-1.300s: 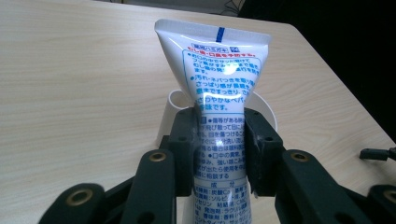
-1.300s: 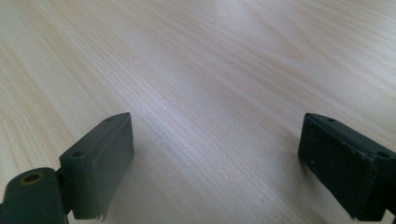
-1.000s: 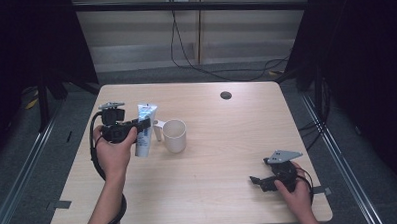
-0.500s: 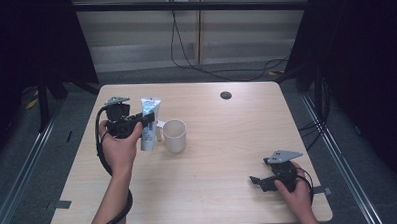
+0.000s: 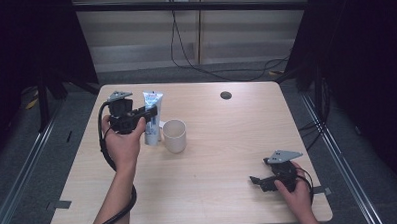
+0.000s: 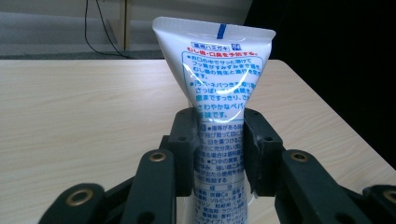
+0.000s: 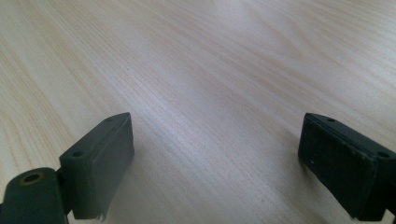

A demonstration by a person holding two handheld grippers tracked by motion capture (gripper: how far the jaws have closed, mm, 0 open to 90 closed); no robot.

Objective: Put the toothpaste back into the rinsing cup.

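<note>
Held thing: white plastic toothpaste tube with blue print (image 6: 219, 93), upright, crimped end up, clamped between the left tongs (image 5: 147, 114).
Target side: cream paper cup (image 5: 175, 135) stood on the pale wooden counter (image 5: 228, 151), just right of the tube, apart.
Right tongs (image 5: 256, 181): wide, empty, well apart, low over the counter's near corner.
</note>
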